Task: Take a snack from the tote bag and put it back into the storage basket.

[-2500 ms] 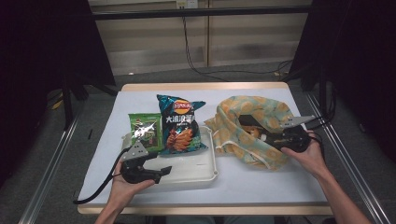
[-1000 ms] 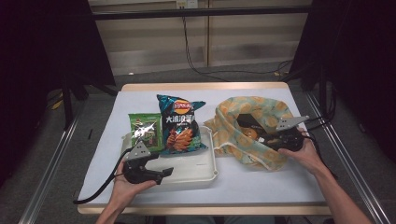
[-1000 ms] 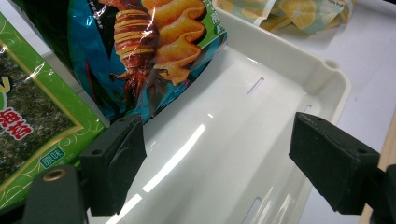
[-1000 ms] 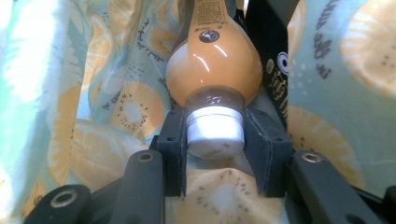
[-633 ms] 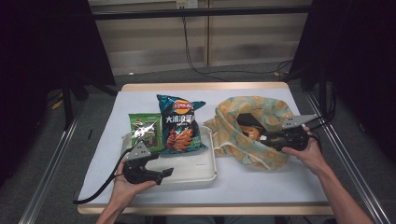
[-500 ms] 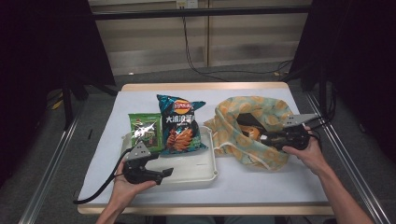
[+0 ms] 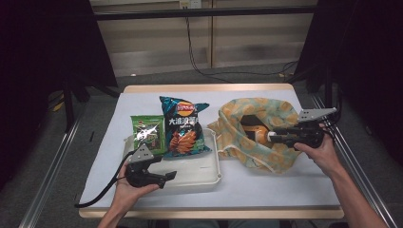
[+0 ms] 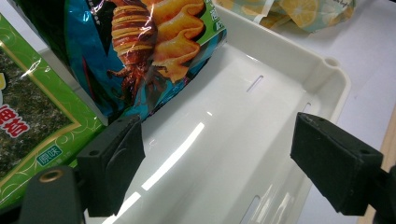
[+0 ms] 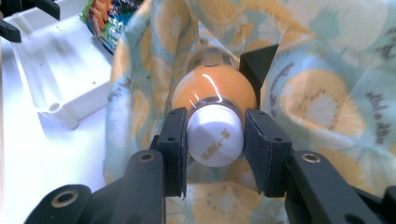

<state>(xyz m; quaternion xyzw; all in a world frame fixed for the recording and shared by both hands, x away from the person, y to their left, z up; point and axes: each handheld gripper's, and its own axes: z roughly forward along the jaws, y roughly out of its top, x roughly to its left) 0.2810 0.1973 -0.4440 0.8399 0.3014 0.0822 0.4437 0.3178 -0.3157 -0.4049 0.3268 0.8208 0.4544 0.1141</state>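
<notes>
Right gripper [image 9: 215, 140] pinches the white cap of an orange plastic bottle [image 9: 215, 93] lying centre-frame inside the yellow-and-teal fruit-print cloth bag [image 7: 266, 142], likely to pull it out, while left gripper [image 8: 215, 172], jaws spread, hovers over the cream plastic tray [image 8: 327, 79].

Lab: dark-curtained table [image 7: 142, 102] on rails [image 7: 45, 178]

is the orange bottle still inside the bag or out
Still inside: the orange bottle lies on its side in the bag, fabric all around it, the right gripper shut on its white cap.
</notes>
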